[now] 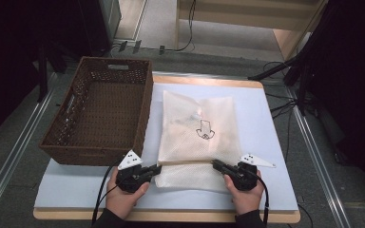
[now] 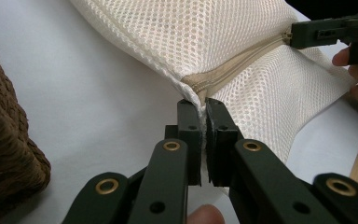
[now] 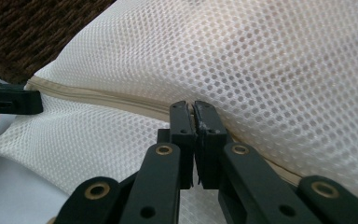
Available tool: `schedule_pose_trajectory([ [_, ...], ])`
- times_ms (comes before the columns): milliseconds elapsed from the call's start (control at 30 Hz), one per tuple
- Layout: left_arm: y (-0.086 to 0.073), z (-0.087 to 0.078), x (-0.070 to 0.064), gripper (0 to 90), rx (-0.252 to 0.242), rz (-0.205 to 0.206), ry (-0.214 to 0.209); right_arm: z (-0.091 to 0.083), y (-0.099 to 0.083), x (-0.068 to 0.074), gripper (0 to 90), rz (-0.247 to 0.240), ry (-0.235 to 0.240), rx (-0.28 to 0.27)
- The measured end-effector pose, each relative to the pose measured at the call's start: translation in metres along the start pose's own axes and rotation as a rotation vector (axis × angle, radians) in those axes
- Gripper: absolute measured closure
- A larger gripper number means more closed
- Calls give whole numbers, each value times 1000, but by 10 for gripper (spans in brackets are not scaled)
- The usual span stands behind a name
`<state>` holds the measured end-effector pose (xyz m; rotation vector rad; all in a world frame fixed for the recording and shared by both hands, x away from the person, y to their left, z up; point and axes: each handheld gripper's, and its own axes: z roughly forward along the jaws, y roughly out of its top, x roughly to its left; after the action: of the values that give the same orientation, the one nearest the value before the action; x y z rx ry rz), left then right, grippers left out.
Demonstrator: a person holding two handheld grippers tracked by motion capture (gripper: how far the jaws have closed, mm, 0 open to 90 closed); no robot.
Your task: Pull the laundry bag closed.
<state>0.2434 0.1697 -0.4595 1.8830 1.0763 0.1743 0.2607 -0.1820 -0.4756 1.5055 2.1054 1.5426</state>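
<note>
A white mesh bag lies flat on the white table cover, with a pale garment bearing a dark print showing through it. A beige zipper runs across its near end. My left gripper is shut on the bag's left edge at the zipper's end. At the zipper's right end, my right gripper is shut on the zipper, where a small metal slider shows at its tip. The mesh bulges up between the two grippers, and the zipper is stretched taut.
A brown wicker basket stands empty at the left, its wall right beside the bag and close to my left gripper. The white cover has bare room to the right of the bag. Cables and stands lie on the floor beyond the table.
</note>
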Motion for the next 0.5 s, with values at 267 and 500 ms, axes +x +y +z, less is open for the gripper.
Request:
schedule_pose_trajectory([
  [267, 0, 0, 0, 861, 2, -1, 3, -10, -2, -8, 877, -5, -36, -4],
  [500, 0, 0, 0, 862, 1, 4, 5, -22, -5, -19, 877, 9, -58, -9],
])
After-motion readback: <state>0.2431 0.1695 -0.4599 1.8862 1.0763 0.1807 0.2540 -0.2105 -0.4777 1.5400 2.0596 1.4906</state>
